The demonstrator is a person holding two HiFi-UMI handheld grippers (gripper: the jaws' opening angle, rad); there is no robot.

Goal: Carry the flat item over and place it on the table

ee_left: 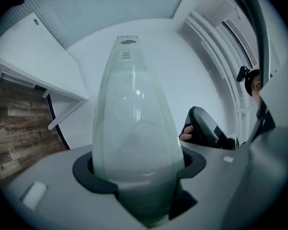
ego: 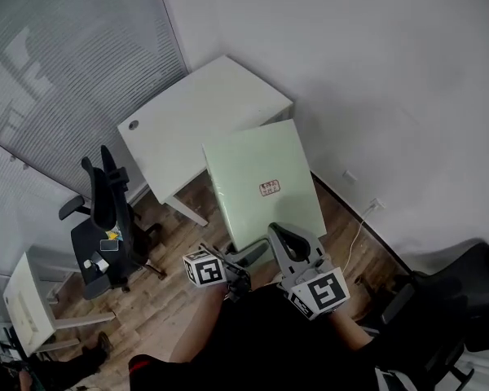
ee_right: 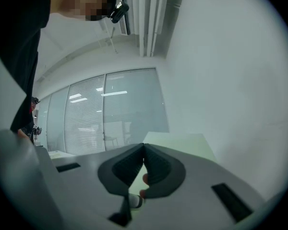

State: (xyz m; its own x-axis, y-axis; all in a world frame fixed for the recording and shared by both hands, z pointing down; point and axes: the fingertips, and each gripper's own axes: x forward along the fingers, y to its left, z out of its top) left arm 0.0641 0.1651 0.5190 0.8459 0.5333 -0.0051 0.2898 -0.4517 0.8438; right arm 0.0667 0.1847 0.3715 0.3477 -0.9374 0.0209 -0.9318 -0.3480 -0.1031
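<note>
The left tool and right tool clench the flat item by its near edge; best kept level; lowered squarely onto the white tabletop.

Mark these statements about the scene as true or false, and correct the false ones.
1. The board is pale green. True.
2. The table is black. False: it is white.
3. The left hand-held gripper is empty. False: its jaws are closed on the board's edge.
4. The floor is wooden. True.
5. The board bears a small label. True.
</note>
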